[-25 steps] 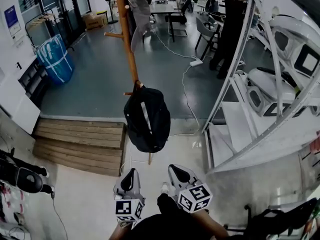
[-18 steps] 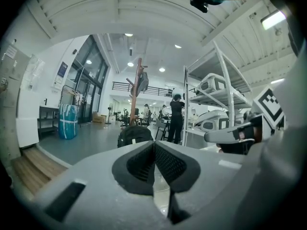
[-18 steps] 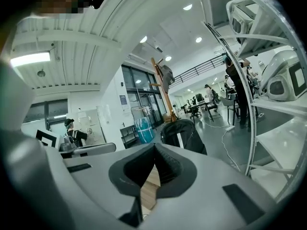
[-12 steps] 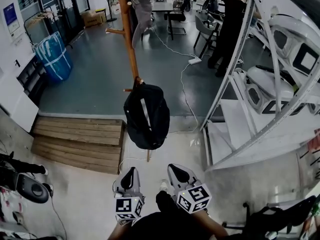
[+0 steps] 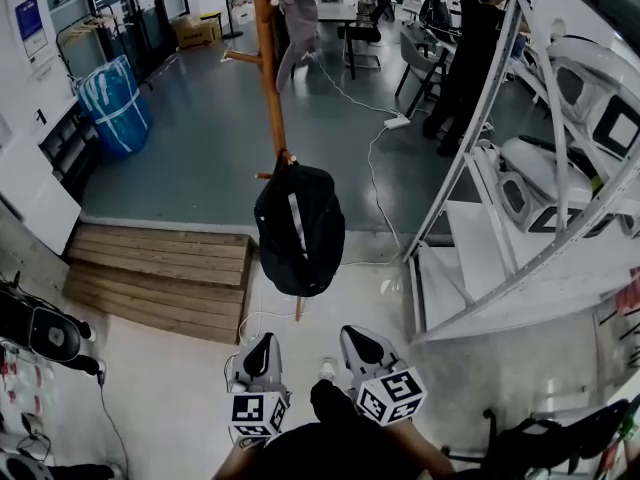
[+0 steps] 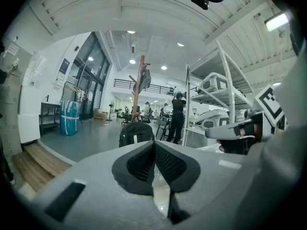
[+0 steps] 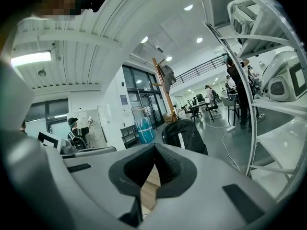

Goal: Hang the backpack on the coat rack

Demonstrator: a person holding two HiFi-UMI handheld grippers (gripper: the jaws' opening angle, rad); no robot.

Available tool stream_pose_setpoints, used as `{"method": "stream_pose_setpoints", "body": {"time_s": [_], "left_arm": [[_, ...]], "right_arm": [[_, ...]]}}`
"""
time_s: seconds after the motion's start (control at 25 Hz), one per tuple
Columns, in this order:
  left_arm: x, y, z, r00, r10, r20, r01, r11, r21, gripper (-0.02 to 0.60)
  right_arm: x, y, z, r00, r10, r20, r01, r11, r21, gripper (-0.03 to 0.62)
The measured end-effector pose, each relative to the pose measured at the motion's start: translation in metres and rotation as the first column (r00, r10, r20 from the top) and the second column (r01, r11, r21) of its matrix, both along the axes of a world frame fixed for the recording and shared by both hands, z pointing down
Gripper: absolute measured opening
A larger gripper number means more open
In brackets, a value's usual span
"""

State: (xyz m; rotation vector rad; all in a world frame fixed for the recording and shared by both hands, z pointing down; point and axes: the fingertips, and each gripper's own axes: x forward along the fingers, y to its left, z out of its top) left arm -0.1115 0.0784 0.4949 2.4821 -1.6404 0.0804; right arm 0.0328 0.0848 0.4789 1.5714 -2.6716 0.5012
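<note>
Already the black backpack (image 5: pixel 298 230) hangs on the wooden coat rack (image 5: pixel 267 78), its top caught on a low peg of the pole and its body dangling in front of the pole's lower part, clear of the floor. Both tools are well apart from it, held low and close to the person at the bottom of the head view. The left gripper (image 5: pixel 261 342) has its jaws pressed together with nothing between them; its own view shows the two dark ribbed pads meeting in a single line, with the backpack small beyond them. The right gripper (image 5: pixel 357 335) is the same: jaws closed tight and empty, the backpack and rack visible past its tips. The two grippers sit side by side, each marker cube turned up toward the head camera. Higher on the rack a grey garment (image 5: pixel 296 13) hangs from an upper peg. Left of the rack's foot lies a low wooden step (image 5: pixel 160 276) bordering the grey floor, where a blue wrapped bundle (image 5: pixel 114 105) stands near the wall. To the right rises a white metal shelf frame (image 5: pixel 478 148) — a person in dark clothes (image 5: pixel 470 53) stands beside it, and a white cable (image 5: pixel 368 163) trails across the floor from a power strip (image 5: pixel 397 122).
</note>
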Motion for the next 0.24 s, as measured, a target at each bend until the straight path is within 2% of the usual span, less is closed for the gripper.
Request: {"method": "stream_pose_setpoints", "body": {"time_s": [0.24], "left_arm": [[0.0035, 0.0006, -0.0019, 1.000, 0.009, 0.005, -0.009, 1.000, 0.015, 0.018]], "right_arm": [[0.0022, 0.0021, 0.0019, 1.000, 0.003, -0.002, -0.003, 1.000, 0.002, 0.011]]}}
